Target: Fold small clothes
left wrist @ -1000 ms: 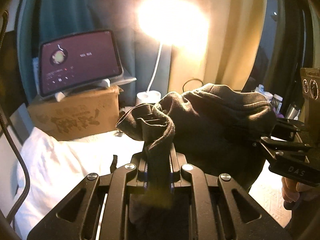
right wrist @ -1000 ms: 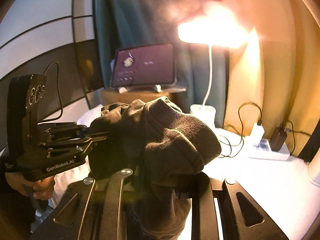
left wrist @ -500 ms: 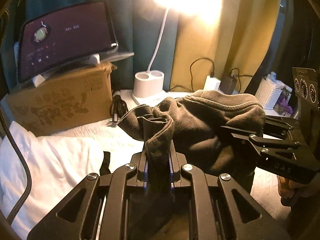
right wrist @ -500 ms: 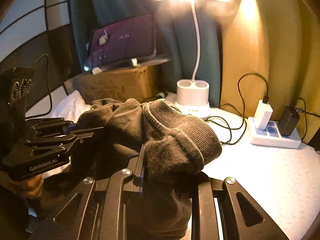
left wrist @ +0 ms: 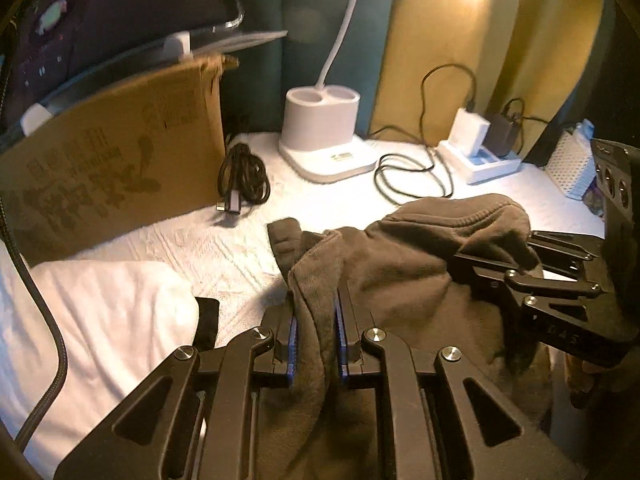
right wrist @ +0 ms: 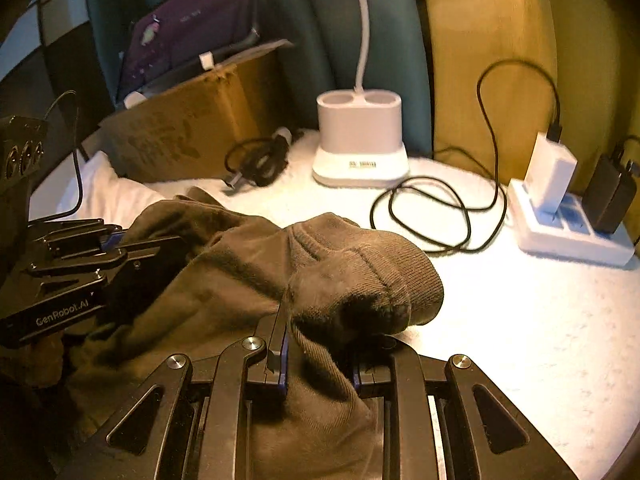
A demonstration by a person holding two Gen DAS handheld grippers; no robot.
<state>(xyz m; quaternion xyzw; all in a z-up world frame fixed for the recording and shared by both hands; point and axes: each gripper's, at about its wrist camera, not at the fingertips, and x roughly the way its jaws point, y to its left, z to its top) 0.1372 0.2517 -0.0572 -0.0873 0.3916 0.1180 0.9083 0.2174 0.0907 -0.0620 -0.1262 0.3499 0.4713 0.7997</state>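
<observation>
While both tools point down at the white-covered table (right wrist: pixel 520 320), a dark brown garment (left wrist: pixel 400 280) hangs stretched between them, held off the surface along its upper hem. The left gripper (left wrist: pixel 314 320) pinches one bunched corner of the cloth: the fabric runs straight down between its blue-lined pads, which press on it from both sides, and a loose flap of the same corner sticks out past the fingertips toward the table's far edge. The right gripper (right wrist: pixel 320 332) clamps the other end, where a thick ribbed cuff bulges over and in front of its fingers, hiding the right one almost wholly. In the left wrist view the right gripper (left wrist: pixel 540 280) comes in from the right edge, its jaws buried in the garment's far fold; in the right wrist view the left gripper (right wrist: pixel 100 248) reaches in from the left the same way.

Behind the cloth, near the table's far edge, stand a white lamp base (right wrist: pixel 360 140) and a cardboard box (left wrist: pixel 112 160) bearing a tablet (left wrist: pixel 100 20). A coiled black cable (left wrist: pixel 242 176) lies between box and lamp, and a white power strip (right wrist: pixel 568 224) sits toward the far right corner. White bedding (left wrist: pixel 100 312) lies at the left.
</observation>
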